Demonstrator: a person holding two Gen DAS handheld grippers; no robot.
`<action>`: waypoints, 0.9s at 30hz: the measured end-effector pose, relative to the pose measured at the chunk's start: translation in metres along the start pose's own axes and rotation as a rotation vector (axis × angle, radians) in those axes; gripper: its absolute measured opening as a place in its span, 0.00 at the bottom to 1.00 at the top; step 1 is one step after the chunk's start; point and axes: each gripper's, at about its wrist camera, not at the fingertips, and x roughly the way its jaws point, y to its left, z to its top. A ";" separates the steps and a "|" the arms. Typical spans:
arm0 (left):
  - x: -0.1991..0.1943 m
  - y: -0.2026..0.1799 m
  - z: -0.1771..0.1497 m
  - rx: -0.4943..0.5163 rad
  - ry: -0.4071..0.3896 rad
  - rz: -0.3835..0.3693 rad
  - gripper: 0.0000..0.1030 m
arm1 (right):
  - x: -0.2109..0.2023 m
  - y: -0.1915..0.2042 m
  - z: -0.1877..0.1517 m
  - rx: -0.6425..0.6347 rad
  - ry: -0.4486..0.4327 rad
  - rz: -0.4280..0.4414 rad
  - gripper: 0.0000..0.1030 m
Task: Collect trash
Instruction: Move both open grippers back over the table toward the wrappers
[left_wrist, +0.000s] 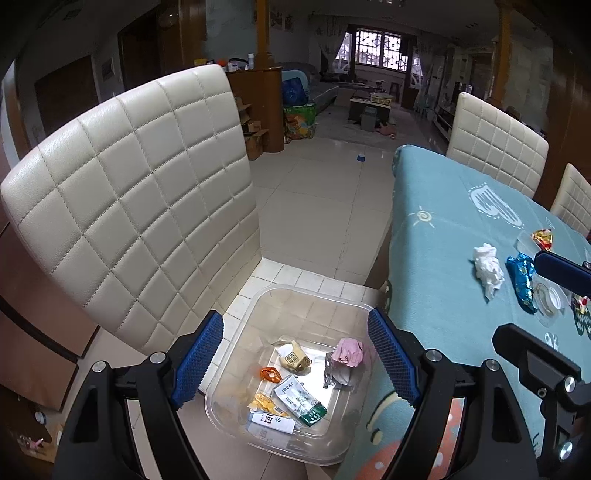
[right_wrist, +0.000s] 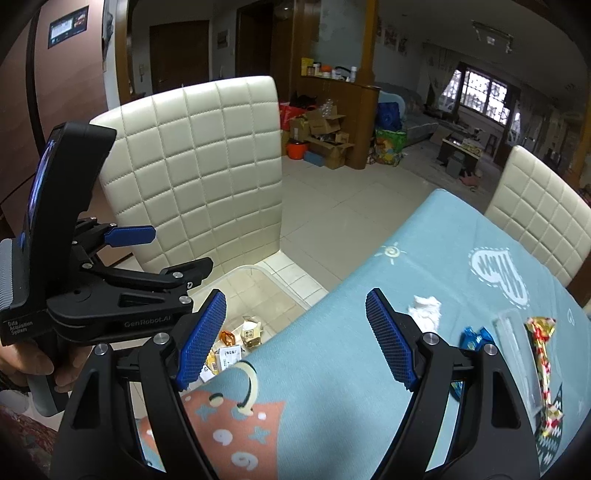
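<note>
A clear plastic bin (left_wrist: 236, 373) sits on the chair seat beside the table and holds several wrappers, a pink crumpled paper (left_wrist: 348, 352) and a green-white packet (left_wrist: 301, 400). My left gripper (left_wrist: 295, 363) is open and empty above the bin. On the blue tablecloth (right_wrist: 369, 369) lie a crumpled white tissue (right_wrist: 426, 311), a blue wrapper (right_wrist: 476, 338), a red-gold wrapper (right_wrist: 543, 365) and a clear plastic piece (right_wrist: 515, 332). My right gripper (right_wrist: 295, 341) is open and empty above the table's left edge. The tissue (left_wrist: 488, 266) and blue wrapper (left_wrist: 522, 282) also show in the left wrist view.
A cream quilted chair back (left_wrist: 136, 199) rises behind the bin. More cream chairs (right_wrist: 539, 218) stand at the table's far side. Tiled floor (left_wrist: 317, 199) lies between chair and table. Cardboard boxes (right_wrist: 325, 136) sit at the far wall.
</note>
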 end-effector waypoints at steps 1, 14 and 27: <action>-0.004 -0.004 -0.001 0.006 -0.003 -0.004 0.76 | -0.003 -0.002 -0.002 0.008 -0.001 -0.004 0.76; -0.036 -0.095 -0.012 0.136 -0.033 -0.110 0.76 | -0.067 -0.057 -0.058 0.126 0.009 -0.130 0.76; -0.048 -0.220 -0.022 0.296 -0.010 -0.222 0.76 | -0.120 -0.159 -0.123 0.302 0.092 -0.306 0.76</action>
